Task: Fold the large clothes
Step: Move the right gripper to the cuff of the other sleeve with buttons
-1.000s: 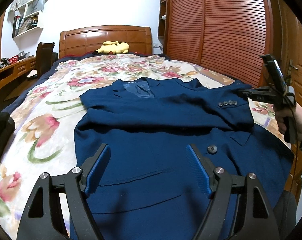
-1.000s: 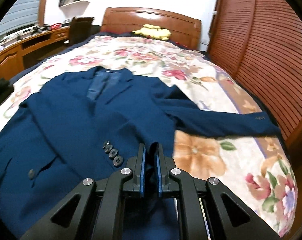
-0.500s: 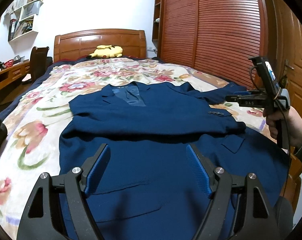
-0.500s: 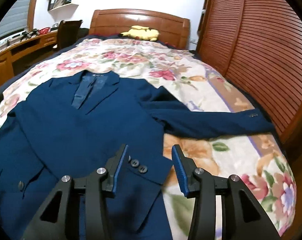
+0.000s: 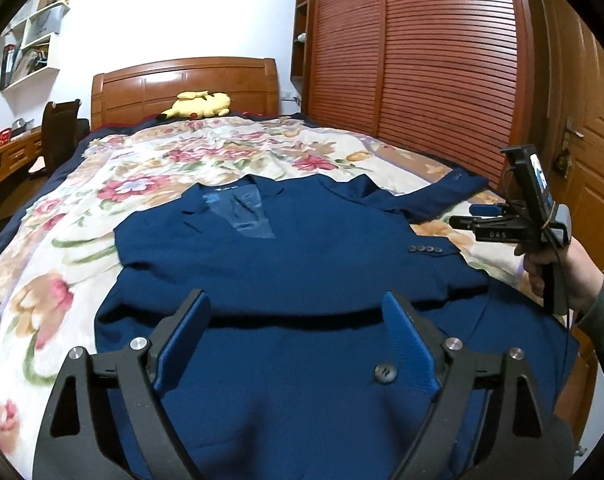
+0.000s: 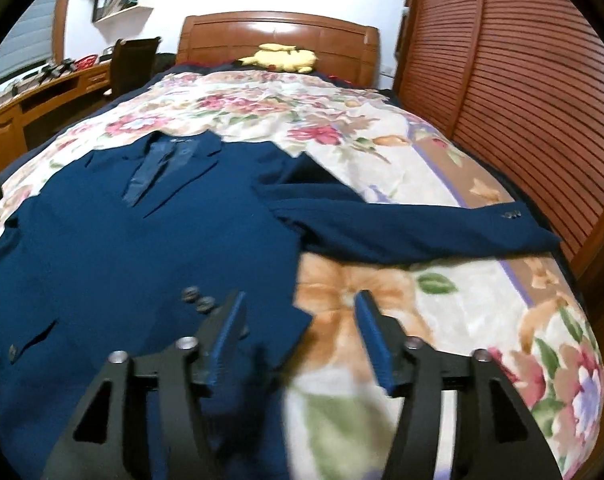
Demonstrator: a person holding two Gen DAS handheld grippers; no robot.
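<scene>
The navy jacket (image 5: 302, 280) lies flat on the flowered bed (image 5: 62, 272), ahead of and beneath both tongs. It looks soft, fairly heavy, limp — best taken at a cuff or hem. One sleeve (image 6: 414, 232) stretches out ahead of the right tongs (image 6: 300, 320), whose jaws have just been opening, empty. The left tongs (image 5: 298, 324) stand wide apart, empty.

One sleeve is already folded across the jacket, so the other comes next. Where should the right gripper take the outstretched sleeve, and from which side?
Probably at the cuff end of the outstretched sleeve, just past its cuff buttons. It lies flat toward the wardrobe, so the open right gripper could come in low from the wardrobe side, pinching the edge.
</scene>
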